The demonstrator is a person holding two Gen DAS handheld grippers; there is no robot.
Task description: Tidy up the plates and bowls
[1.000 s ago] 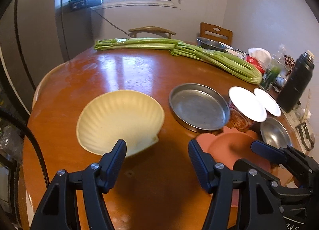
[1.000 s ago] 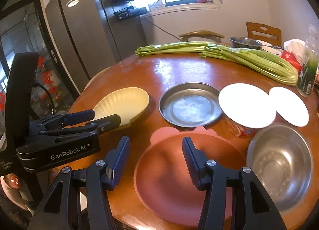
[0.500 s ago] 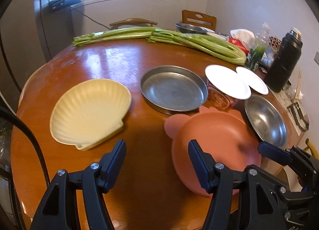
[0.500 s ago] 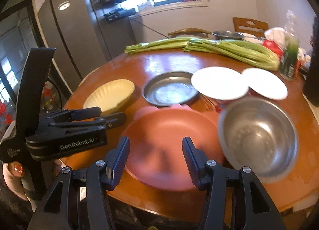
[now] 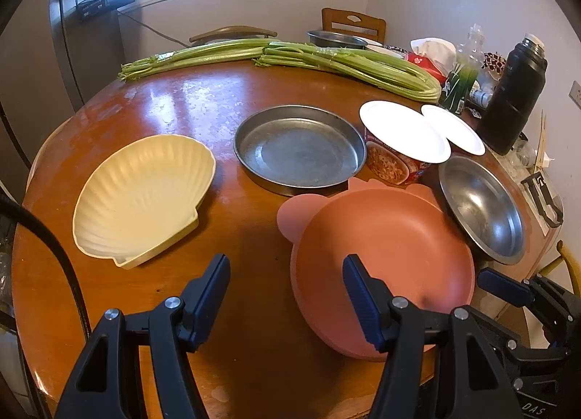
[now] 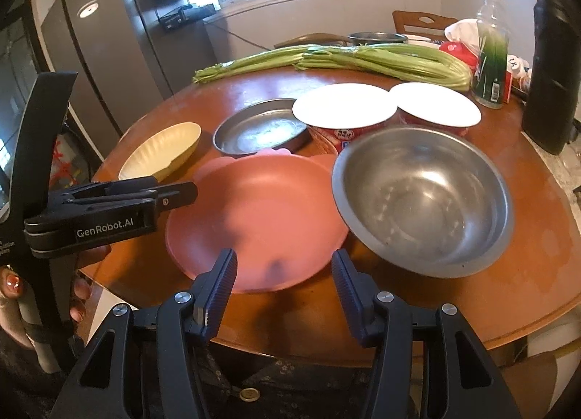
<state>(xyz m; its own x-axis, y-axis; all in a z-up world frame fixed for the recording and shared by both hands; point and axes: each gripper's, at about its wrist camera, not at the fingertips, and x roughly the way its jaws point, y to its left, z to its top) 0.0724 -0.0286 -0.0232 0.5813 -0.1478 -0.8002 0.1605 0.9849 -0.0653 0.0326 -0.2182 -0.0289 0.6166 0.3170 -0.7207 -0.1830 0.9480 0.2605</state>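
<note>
On the round wooden table (image 5: 203, 99) lie a cream shell-shaped dish (image 5: 145, 194), a flat metal pan (image 5: 299, 150), a pink bear-eared plate (image 5: 385, 248) and a steel bowl (image 5: 483, 208) whose rim rests on the pink plate's right edge. My left gripper (image 5: 287, 288) hangs open above bare wood, between the shell dish and the pink plate. My right gripper (image 6: 283, 283) is open over the near rim of the pink plate (image 6: 261, 215), with the steel bowl (image 6: 425, 197) to its right. Nothing sits between either pair of fingers.
Two instant-noodle cups with white lids (image 5: 403, 130) stand behind the pink plate. Long celery bunches (image 5: 326, 59) cross the back of the table. A black flask (image 5: 515, 92), a green bottle (image 6: 492, 63) and packets crowd the right side. A hand (image 6: 14, 295) holds the left tool.
Both views have shifted right and sunk a little. The left gripper has left the shell dish's edge and now sits beside the pink plate. The right gripper has backed to that plate's near rim.
</note>
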